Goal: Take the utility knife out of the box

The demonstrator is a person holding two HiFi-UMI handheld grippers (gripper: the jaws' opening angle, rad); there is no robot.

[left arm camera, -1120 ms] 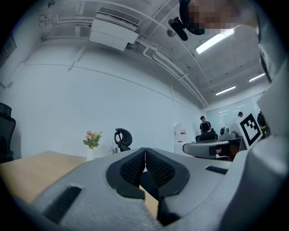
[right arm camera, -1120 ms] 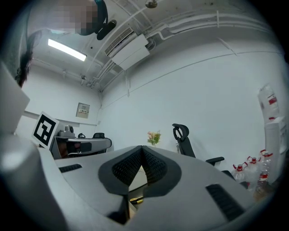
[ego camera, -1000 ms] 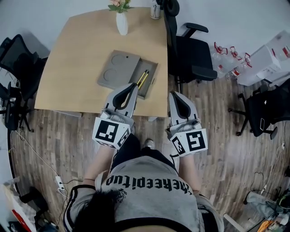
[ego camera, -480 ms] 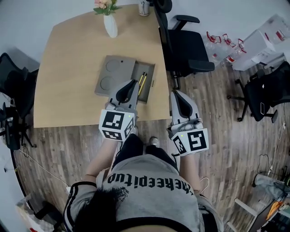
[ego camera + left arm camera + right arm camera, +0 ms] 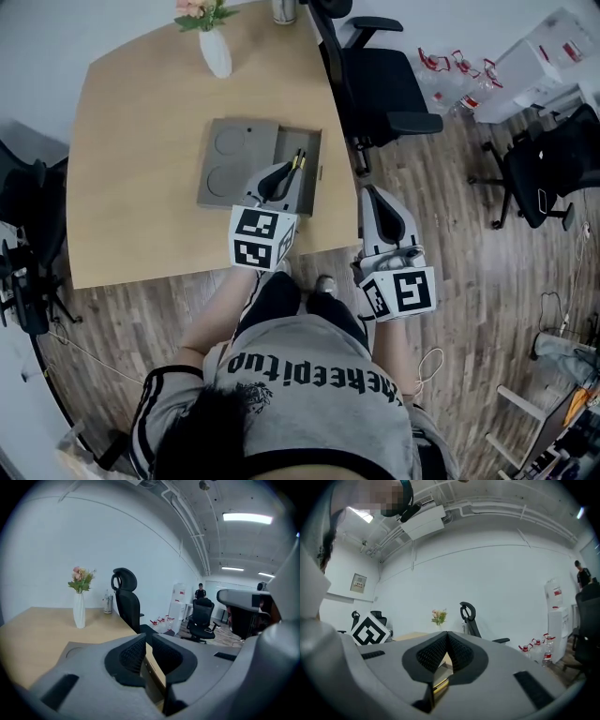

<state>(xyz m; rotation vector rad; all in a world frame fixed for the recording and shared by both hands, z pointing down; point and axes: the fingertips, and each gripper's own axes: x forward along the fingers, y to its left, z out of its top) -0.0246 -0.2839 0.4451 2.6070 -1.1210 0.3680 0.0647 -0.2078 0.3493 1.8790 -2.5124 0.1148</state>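
The gray box (image 5: 228, 161) is lying open in the middle of the tan table (image 5: 131, 122). The utility knife (image 5: 298, 160) is lying in the box's long right slot, yellow and black.

The left gripper (image 5: 280, 172) is hanging over that slot, pointing to the top of the frame. Its tip is sitting just beside the knife, a little below and to the left of it, but I cannot tell if it is touching. Its jaws are just starting to open, with only a thin gap and nothing between them.

The right gripper (image 5: 377, 194) is staying off the table's right edge, well apart from the knife. Its jaws are pressed together, holding nothing.
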